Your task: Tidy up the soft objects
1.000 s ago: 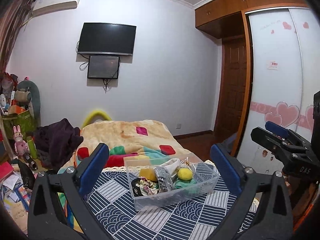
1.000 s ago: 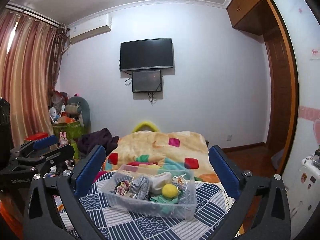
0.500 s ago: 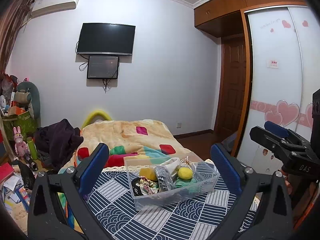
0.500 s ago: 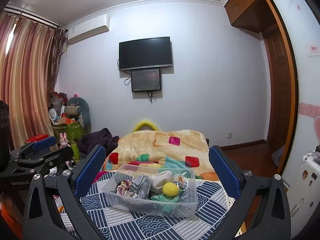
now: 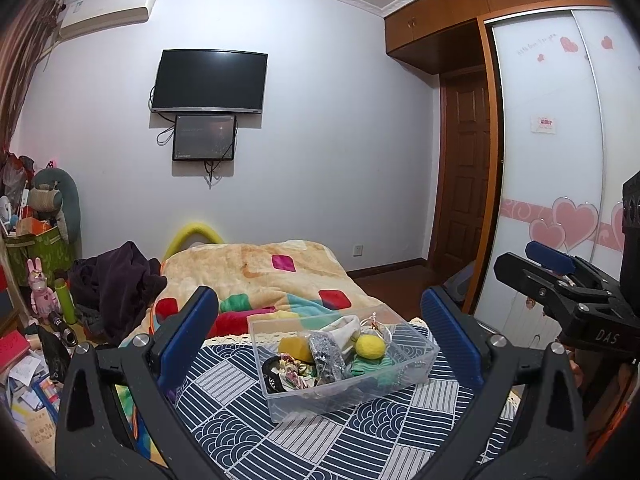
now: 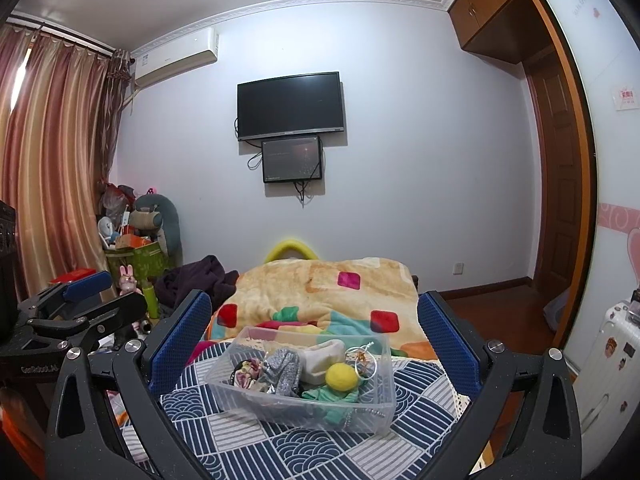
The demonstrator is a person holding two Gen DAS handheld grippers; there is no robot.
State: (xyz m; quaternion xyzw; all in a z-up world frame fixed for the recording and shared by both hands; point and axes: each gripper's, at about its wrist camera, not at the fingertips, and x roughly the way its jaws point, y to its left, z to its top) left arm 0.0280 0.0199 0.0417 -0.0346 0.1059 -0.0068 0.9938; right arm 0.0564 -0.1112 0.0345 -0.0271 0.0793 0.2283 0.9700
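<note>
1. Left gripper (image 5: 318, 334): jaws spread wide, nothing held; it is kept above the near end of the bed, and the clear bin (image 5: 416, 364) is framed between the blue pads.
2. Right gripper (image 6: 314, 332): jaws likewise spread wide and empty, with the same bin (image 6: 380, 404) seen between the pads.
3. Each gripper is seen in the other's view: the right one (image 5: 560, 280) at the right edge, the left one (image 6: 80, 300) at the left edge, well apart.
4. The bin is set on the navy-and-white patterned cover (image 5: 360, 436) at the near end of the bed.
5. Soft objects are piled inside the bin: yellow felt ball (image 5: 370, 346), grey knit piece (image 6: 284, 370), white sock-like item (image 6: 322, 356), green cloth (image 6: 332, 398), floral scrunchie (image 5: 294, 370).
6. Farther out, a multicoloured patch blanket (image 6: 332, 296) is spread over the far part of the bed.
7. A TV (image 6: 291, 105) is mounted on the far wall, with a smaller screen (image 6: 292, 160) just below it.
</note>
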